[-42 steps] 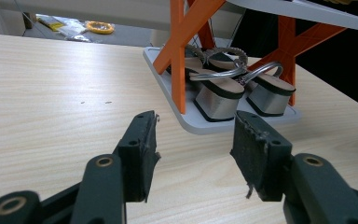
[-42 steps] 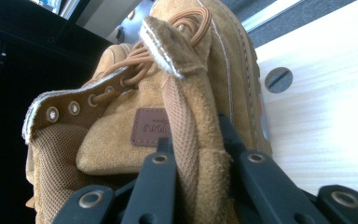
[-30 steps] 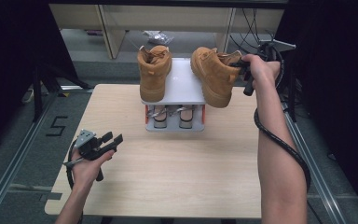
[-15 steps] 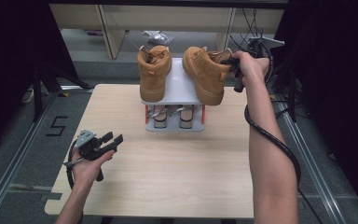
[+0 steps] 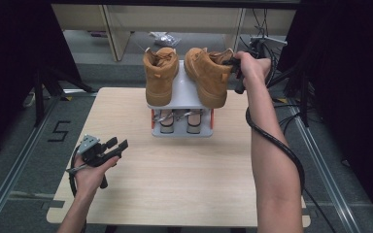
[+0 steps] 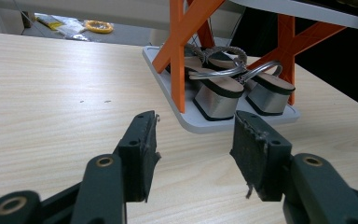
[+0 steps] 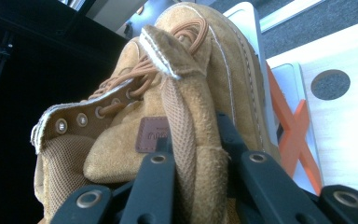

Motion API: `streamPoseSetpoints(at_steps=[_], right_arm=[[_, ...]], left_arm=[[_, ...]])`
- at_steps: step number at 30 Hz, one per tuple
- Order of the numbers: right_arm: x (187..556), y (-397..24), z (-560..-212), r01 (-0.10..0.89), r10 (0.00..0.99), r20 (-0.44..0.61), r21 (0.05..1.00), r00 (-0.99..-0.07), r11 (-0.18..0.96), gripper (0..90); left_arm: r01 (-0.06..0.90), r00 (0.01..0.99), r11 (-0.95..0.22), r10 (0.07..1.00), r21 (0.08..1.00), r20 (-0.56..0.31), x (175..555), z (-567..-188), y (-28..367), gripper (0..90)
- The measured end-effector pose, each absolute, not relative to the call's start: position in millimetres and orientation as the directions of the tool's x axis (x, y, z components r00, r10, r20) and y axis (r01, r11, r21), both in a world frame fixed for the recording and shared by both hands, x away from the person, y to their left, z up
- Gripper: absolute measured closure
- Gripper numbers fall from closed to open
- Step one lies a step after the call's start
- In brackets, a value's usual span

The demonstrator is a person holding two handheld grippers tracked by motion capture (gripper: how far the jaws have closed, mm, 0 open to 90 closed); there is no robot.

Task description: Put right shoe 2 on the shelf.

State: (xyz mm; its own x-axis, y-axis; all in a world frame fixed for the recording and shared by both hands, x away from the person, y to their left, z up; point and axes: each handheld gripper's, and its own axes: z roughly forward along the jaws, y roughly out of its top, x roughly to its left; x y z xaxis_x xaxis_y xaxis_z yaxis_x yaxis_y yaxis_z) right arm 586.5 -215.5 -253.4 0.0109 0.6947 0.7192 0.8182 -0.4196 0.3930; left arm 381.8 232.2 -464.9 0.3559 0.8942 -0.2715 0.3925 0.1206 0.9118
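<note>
Right claw (image 5: 233, 73) seen at the far right of the bench (image 5: 184, 184), pinching the heel collar of the right-hand tan boot (image 5: 208, 73); in the right gripper view, both black jaws pressed against the suede on either side of the heel tab (image 7: 182, 135), with the leather patch just beside the left jaw. Boot resting on the white top shelf (image 5: 184, 92) of the small rack (image 5: 182, 131), toe pointing toward the near edge and slightly overhanging the shelf front, tilted a little toward the left. Second tan boot (image 5: 161, 75) standing on the left half of the same shelf, just beside the first, not touching it so far as could be told. Rack placed at the far middle of the bench, carried on orange cross-braces (image 6: 186, 42); pair of silver block-heeled sandals (image 6: 233, 88) stowed on its lower tray, side by side.

Left claw (image 5: 116, 145) held low over the near left part of the bench, jaws spread with nothing between them, aimed toward the rack; in the left gripper view (image 6: 193, 154), bare wood visible between the two pads, rack tray well apart ahead. Cable (image 5: 272, 141) trailing from the right claw along the forearm.
</note>
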Motion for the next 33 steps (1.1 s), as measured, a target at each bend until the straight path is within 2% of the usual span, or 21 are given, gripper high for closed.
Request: streamPoseSetpoints(at_steps=[13,15,17,21,26,29,33], right_arm=[[596.2,-199.4,-257.5,0.820,0.698,0.716,0.389,0.018,-0.419,79.9],[597.2,-197.0,-259.1,0.797,0.717,0.698,0.431,0.003,-0.423,79.6],[597.2,-197.6,-256.1,0.815,0.707,0.707,0.397,0.023,-0.423,79.2],[596.0,-192.5,-256.6,0.805,0.732,0.682,0.428,0.011,-0.411,76.1],[592.1,-185.4,-255.2,0.787,0.753,0.658,0.476,-0.022,-0.394,64.1],[589.8,-185.5,-253.6,0.740,0.768,0.636,0.549,-0.071,-0.387,52.9],[583.8,-191.2,-246.4,0.708,0.781,0.618,0.592,-0.092,-0.385,50.2]], left_arm=[[0.392,0.351,0.124,0.896,0.911,-0.273,381.8,-464.7,234.7,49.1],[0.391,0.351,0.123,0.896,0.912,-0.272,381.7,-464.7,235.0,49.1],[0.391,0.351,0.123,0.896,0.912,-0.272,381.9,-464.9,235.1,49.1],[0.395,0.355,0.117,0.895,0.911,-0.269,382.0,-466.0,233.3,49.1],[0.393,0.356,0.118,0.895,0.912,-0.269,381.3,-465.8,231.7,49.1],[0.393,0.360,0.118,0.893,0.912,-0.271,381.3,-466.2,231.5,49.1],[0.394,0.359,0.117,0.894,0.911,-0.270,381.5,-466.6,232.1,49.1]])
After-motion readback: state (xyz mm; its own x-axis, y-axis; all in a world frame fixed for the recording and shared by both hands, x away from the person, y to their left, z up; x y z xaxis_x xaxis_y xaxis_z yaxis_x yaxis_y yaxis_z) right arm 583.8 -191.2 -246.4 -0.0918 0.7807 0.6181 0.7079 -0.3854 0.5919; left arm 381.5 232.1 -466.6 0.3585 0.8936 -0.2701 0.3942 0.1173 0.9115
